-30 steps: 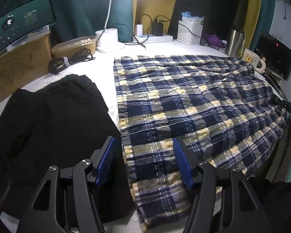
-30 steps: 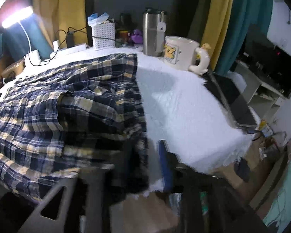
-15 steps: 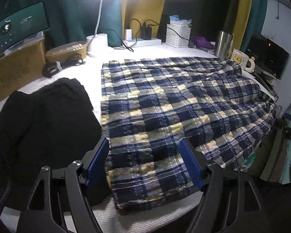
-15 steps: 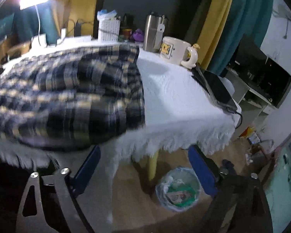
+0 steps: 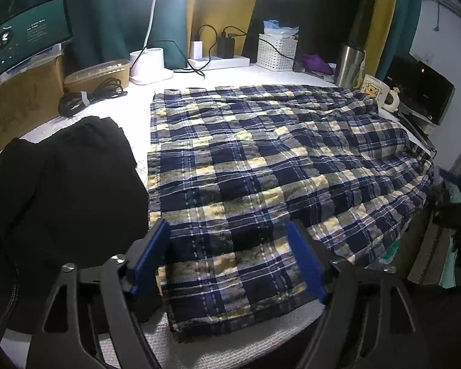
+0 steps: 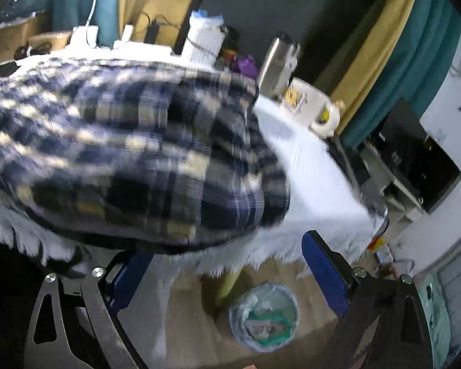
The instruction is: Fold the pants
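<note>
Blue, yellow and white plaid pants (image 5: 261, 169) lie spread flat across the white-covered table (image 5: 132, 101), one end near the front edge. My left gripper (image 5: 227, 261) is open and empty, its blue fingers (image 5: 150, 255) hovering over the near end of the pants. In the right wrist view the pants (image 6: 132, 153) are blurred and hang slightly over the table's fringed edge (image 6: 307, 184). My right gripper (image 6: 227, 276) is open and empty, below and in front of that edge.
A black garment (image 5: 55, 190) lies left of the pants. At the back stand a lamp base (image 5: 150, 64), power strip (image 5: 218, 60), white basket (image 5: 276, 52), steel tumbler (image 5: 348, 64) and mug (image 5: 378, 92). A waste bin (image 6: 264, 316) sits on the floor under the table.
My right gripper opened, let go of the plaid pants and dropped back below the table edge. My left gripper opened wider and pulled back slightly from the pants.
</note>
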A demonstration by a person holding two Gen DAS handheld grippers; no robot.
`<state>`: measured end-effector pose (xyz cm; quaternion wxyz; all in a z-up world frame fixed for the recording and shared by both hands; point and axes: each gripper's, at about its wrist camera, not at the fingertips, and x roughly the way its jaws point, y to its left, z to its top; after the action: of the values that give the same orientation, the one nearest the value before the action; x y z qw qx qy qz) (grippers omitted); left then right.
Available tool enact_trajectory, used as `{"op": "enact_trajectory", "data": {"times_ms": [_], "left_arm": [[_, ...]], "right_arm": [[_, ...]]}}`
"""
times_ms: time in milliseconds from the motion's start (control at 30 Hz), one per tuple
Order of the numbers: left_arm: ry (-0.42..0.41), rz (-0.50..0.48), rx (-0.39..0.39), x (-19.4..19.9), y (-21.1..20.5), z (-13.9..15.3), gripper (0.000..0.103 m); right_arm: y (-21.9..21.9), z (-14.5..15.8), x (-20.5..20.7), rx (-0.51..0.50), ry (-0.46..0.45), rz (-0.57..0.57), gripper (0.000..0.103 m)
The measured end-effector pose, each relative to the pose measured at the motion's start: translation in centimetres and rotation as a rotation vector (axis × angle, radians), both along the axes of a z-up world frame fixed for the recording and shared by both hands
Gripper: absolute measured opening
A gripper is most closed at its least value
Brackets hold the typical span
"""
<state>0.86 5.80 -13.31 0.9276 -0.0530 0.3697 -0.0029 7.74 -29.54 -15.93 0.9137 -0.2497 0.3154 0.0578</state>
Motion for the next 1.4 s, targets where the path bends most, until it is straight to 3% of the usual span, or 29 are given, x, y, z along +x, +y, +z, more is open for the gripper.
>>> {"op": "enact_trajectory", "data": {"times_ms": [300, 533, 700, 867, 1000, 1033, 1100, 1167, 1267, 1400], "left_arm": [[0.005, -0.083, -0.002, -0.6, -0.7, -1.0, 0.091], [-0.021, -0.153, 0.033, -1.4, -1.7, -0.8, 0.097], [-0.053, -0.217, 0.069, -1.8, -3.0, -0.3, 0.101], [0.034, -0.159, 0.225, -0.3, -4.0, -2.1, 0.101], [0.033, -0.132, 0.202, -0.2, -3.0, -2.2, 0.100], [0.026, -0.128, 0.192, -0.3, -2.7, -2.2, 0.091], [0.019, -0.115, 0.171, -0.3, -1.9, -2.0, 0.061], [0.020, -0.098, 0.159, -0.3, -1.3, -1.8, 0.022], [0.002, -0.078, 0.146, -0.4, -1.0, -1.2, 0.009], [-0.043, -0.060, 0.121, -0.2, -0.6, 0.1, 0.005]], "right_arm": [[0.6, 2.8, 3.7, 0.069, -0.003, 0.051, 0.097], [0.1, 3.6, 8.6, 0.229, 0.097, 0.018, 0.097], [0.6, 3.5, 10.1, 0.264, 0.119, 0.003, 0.097], [0.7, 3.9, 10.8, 0.292, 0.123, 0.004, 0.097], [0.1, 3.8, 10.6, 0.298, 0.126, -0.002, 0.097], [-0.1, 3.7, 10.4, 0.298, 0.127, -0.001, 0.097], [-0.6, 3.5, 10.0, 0.301, 0.125, 0.001, 0.097], [-0.9, 3.2, 9.5, 0.299, 0.124, 0.006, 0.097], [-1.2, 2.7, 8.6, 0.292, 0.120, 0.016, 0.097], [-1.3, 2.1, 7.0, 0.260, 0.099, 0.041, 0.097]]}}
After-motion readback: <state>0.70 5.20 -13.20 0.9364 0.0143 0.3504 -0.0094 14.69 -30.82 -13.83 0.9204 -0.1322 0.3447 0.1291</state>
